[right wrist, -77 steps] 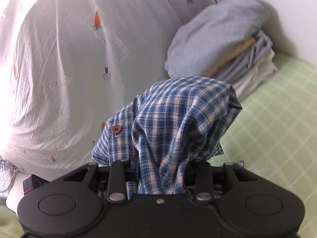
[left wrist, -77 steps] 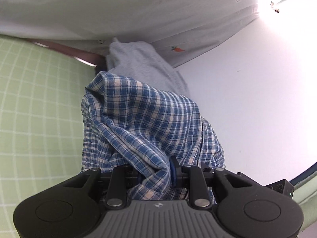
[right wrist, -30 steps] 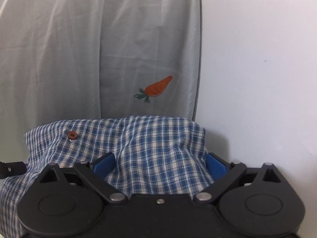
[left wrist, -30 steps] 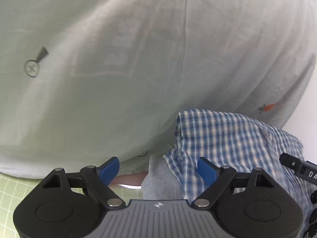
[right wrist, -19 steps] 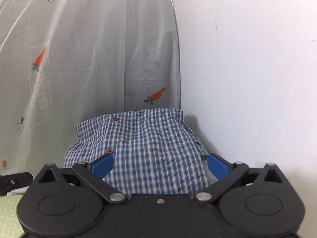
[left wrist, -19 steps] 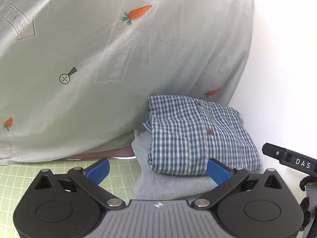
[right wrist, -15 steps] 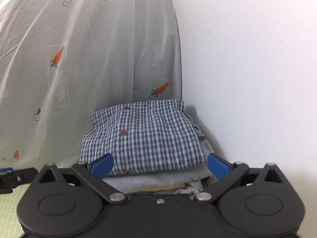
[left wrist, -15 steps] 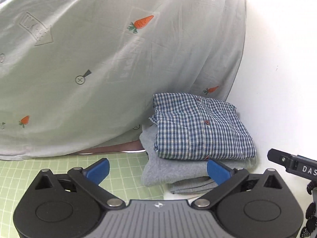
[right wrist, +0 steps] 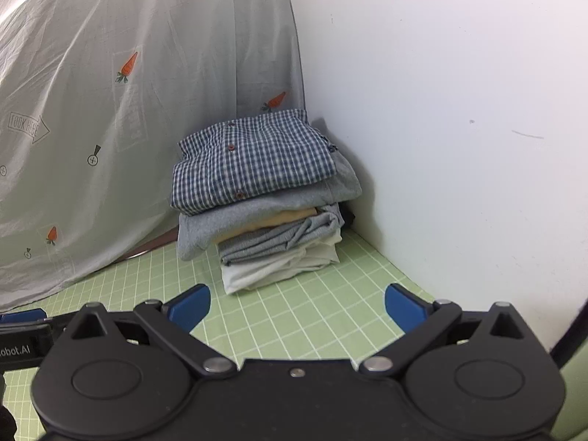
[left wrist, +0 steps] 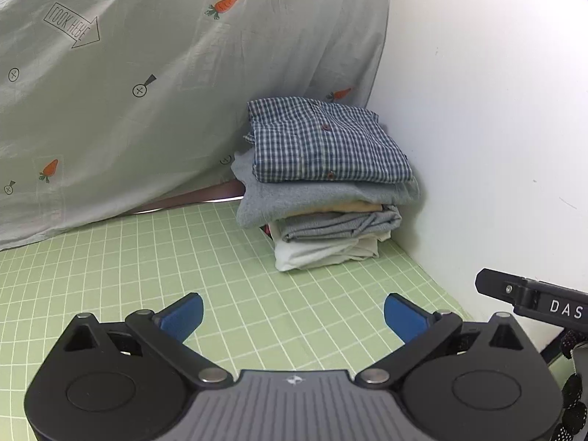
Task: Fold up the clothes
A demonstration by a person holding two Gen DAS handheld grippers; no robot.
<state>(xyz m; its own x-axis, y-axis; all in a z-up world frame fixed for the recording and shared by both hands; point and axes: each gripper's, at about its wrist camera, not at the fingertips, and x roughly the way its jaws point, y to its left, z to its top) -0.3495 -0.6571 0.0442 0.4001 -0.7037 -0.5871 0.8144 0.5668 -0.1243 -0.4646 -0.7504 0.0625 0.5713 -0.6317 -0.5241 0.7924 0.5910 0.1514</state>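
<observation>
The checked shirt (left wrist: 323, 147) lies folded on top of the pile of clothes (right wrist: 272, 242); both grippers' jaws stand wide open, holding nothing.

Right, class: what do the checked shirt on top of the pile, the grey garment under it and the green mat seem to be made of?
Checked shirt: thin woven cloth, probably cotton; crisp check, buttons, matt.
Grey garment: soft knit, maybe jersey or fleece; flecked grey, thick rounded fold.
Green mat: smooth, flat and matt with a printed white grid; whether cloth or plastic is unclear.
</observation>
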